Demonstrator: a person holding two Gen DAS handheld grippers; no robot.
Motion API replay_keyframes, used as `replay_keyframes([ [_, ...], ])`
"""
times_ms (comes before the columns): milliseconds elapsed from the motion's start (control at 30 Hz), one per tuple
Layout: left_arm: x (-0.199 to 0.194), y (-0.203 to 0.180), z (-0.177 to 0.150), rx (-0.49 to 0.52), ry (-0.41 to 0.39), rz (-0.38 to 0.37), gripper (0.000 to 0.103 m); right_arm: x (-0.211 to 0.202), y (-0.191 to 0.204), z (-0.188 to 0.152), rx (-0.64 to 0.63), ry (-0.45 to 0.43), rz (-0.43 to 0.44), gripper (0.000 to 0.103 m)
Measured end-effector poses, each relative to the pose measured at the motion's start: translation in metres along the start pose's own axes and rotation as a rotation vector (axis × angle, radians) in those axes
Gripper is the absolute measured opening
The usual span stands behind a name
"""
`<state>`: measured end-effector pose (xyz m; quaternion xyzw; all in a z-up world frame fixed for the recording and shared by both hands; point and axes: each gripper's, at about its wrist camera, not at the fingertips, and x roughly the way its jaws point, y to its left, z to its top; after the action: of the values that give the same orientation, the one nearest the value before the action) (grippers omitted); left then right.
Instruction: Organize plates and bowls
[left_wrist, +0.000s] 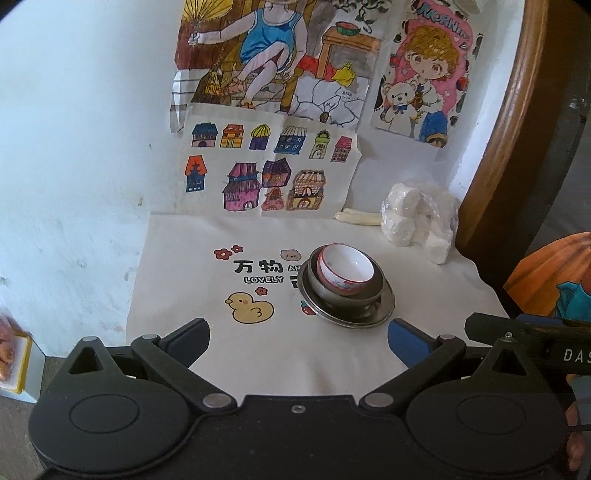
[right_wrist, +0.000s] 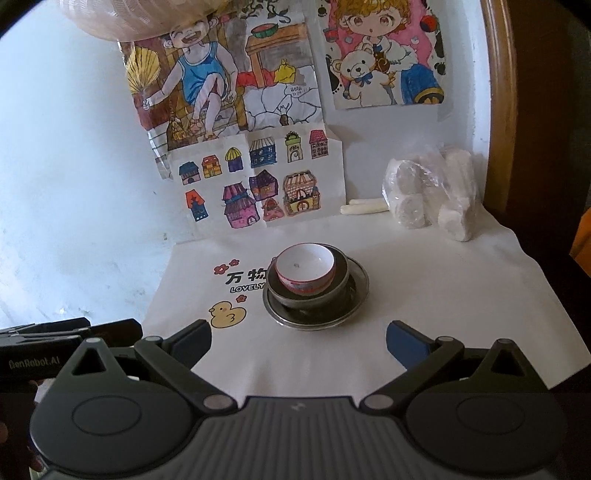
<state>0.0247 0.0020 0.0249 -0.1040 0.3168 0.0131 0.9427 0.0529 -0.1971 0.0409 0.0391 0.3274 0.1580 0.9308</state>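
In the left wrist view, the left gripper (left_wrist: 298, 341) hangs with its jaws spread wide and nothing between them, just short of a nested stack on the printed cloth (left_wrist: 207, 354): a red-rimmed white bowl (left_wrist: 345, 271) sits inside a metal bowl (left_wrist: 343, 291), which rests on a metal plate (left_wrist: 347, 314). The stack lies ahead and slightly right of the fingers. In the right wrist view, the right gripper (right_wrist: 298, 341) is likewise spread and empty, with the same stack centred ahead of it; the white bowl leans toward the left side of the metal bowl. The white bowl looks light, glossy and probably breakable, so pinching its rim wall seems safest; the thin, slick plate rim offers little purchase.
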Motion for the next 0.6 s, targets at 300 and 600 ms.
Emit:
replay_keyframes([
  [300, -0.012, 0.002, -0.010, 0.031, 0.005, -0.020, 0.102, -0.024, 0.009, -0.021, -0.003, -0.038, -0.029, 0.103],
  [600, -0.024, -0.001, -0.023, 0.091, -0.010, 0.000, 0.102, -0.037, 0.008, -0.034, 0.011, -0.044, -0.052, 0.103],
])
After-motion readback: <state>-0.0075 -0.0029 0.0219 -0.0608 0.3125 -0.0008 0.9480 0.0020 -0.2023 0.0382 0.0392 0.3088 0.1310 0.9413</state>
